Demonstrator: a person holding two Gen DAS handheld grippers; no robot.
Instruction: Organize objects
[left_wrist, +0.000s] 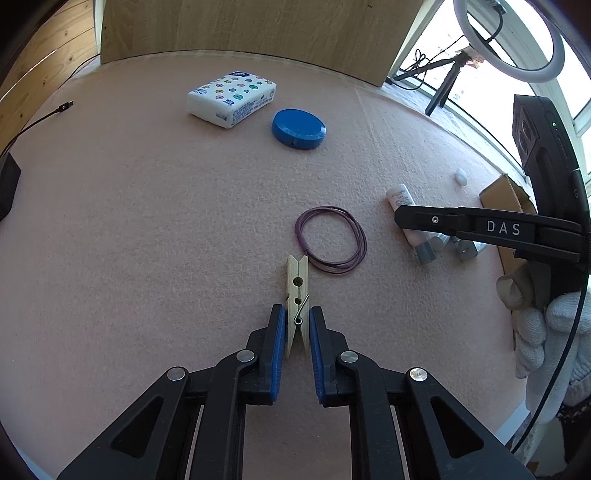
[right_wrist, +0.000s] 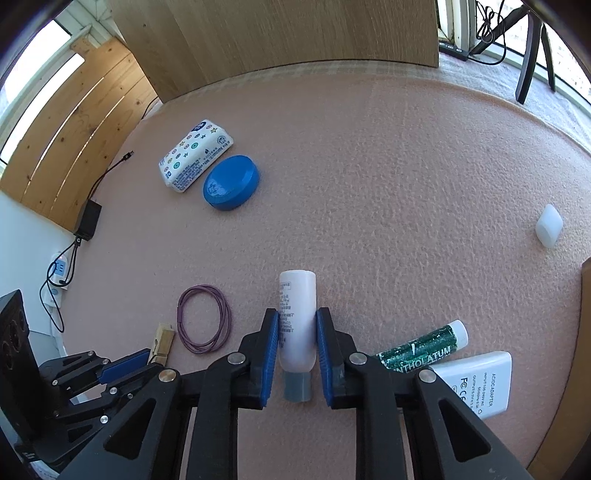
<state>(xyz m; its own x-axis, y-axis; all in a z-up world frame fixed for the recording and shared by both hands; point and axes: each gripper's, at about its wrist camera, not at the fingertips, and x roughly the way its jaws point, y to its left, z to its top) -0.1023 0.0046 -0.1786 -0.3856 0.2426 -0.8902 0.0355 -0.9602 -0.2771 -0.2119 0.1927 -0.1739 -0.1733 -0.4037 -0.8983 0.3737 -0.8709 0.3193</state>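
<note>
A wooden clothespin (left_wrist: 297, 295) lies on the pink felt table between the blue pads of my left gripper (left_wrist: 297, 314); the pads sit close on both sides of it, touching or nearly so. It also shows in the right wrist view (right_wrist: 162, 341). A white tube with a grey cap (right_wrist: 297, 325) lies between the pads of my right gripper (right_wrist: 297, 317), which press its sides. A purple cord loop (left_wrist: 332, 240) lies just beyond the clothespin.
A tissue pack (left_wrist: 232, 98) and a blue round case (left_wrist: 298, 128) lie at the far side. A green Mentholatum tube (right_wrist: 421, 349) and a white adapter (right_wrist: 476, 380) lie right of the white tube. A small white cap (right_wrist: 549, 225) and a cardboard box (left_wrist: 506, 199) are at the right.
</note>
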